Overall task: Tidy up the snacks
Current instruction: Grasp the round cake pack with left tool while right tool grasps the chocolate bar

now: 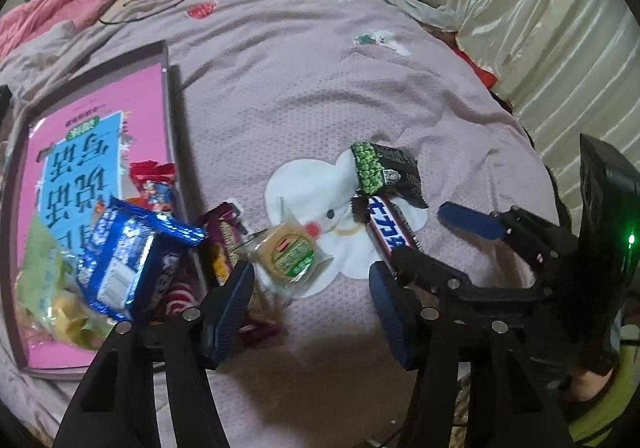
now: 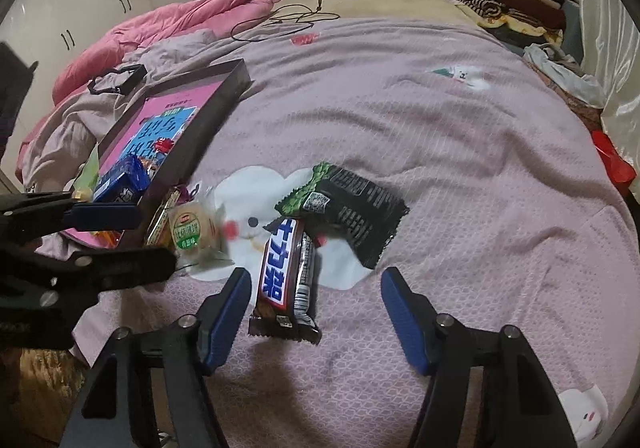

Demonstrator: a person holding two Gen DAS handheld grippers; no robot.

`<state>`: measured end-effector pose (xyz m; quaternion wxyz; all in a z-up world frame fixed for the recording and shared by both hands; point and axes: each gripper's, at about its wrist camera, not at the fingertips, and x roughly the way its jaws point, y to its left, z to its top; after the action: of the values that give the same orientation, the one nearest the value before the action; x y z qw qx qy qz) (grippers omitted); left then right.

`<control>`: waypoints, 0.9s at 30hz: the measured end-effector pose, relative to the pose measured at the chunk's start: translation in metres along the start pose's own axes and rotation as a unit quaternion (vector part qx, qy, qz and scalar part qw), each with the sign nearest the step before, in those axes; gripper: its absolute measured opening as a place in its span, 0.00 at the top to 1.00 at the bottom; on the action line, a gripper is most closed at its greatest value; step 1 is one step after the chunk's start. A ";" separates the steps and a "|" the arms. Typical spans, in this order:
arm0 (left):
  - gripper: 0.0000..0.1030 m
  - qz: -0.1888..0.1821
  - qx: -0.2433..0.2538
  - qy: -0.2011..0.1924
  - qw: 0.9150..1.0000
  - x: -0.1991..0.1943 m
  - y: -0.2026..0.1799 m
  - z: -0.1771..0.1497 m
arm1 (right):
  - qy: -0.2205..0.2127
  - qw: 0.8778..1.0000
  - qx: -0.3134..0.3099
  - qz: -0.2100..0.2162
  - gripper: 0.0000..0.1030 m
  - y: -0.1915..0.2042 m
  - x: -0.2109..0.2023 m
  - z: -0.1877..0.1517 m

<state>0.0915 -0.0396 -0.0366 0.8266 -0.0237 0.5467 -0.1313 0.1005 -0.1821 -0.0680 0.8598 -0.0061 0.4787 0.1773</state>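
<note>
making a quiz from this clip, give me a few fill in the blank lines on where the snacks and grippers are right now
1. The blue cookie pack lies inside the ____.
2. The chocolate bar lies on the bedspread between the fingers of the ____ gripper.
3. The far end of the chocolate bar is overlapped by the black-and-____ snack bag.
4. Both the left gripper and the right gripper have their jaws ____.

Missing words: tray; right; green; open
</note>
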 end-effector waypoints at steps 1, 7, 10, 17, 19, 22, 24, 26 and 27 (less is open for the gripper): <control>0.41 0.001 -0.003 0.004 1.000 0.002 0.000 0.000 | 0.001 1.000 0.000 0.002 0.39 0.000 0.001 0.000; 0.41 -0.002 -0.034 0.022 0.999 0.014 0.006 0.005 | -0.004 1.000 -0.023 0.002 0.51 0.010 0.010 -0.002; 0.41 -0.005 -0.046 0.025 0.999 0.018 0.010 0.006 | -0.006 0.999 -0.043 -0.005 0.54 0.018 0.015 -0.001; 0.41 -0.013 -0.069 0.032 0.997 0.030 0.013 0.013 | -0.005 0.997 -0.077 -0.012 0.63 0.030 0.025 -0.002; 0.41 -0.015 -0.078 0.036 0.996 0.035 0.014 0.015 | -0.003 0.997 -0.076 -0.015 0.63 0.031 0.029 -0.001; 0.41 -0.013 -0.082 0.035 0.996 0.038 0.015 0.015 | -0.007 0.997 -0.079 -0.019 0.63 0.034 0.032 -0.001; 0.41 -0.012 -0.086 0.035 0.996 0.039 0.015 0.016 | -0.008 0.997 -0.076 -0.019 0.66 0.032 0.033 0.000; 0.43 -0.008 -0.089 0.034 0.995 0.041 0.016 0.016 | -0.008 0.997 -0.071 -0.016 0.68 0.029 0.034 0.001; 0.44 -0.005 -0.091 0.033 0.995 0.042 0.016 0.017 | -0.006 0.998 -0.068 -0.013 0.68 0.028 0.034 0.001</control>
<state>0.1249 -0.0360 -0.0703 0.8020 -0.0975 0.5830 -0.0861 0.1094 -0.1455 -0.0911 0.8624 -0.0694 0.4605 0.1985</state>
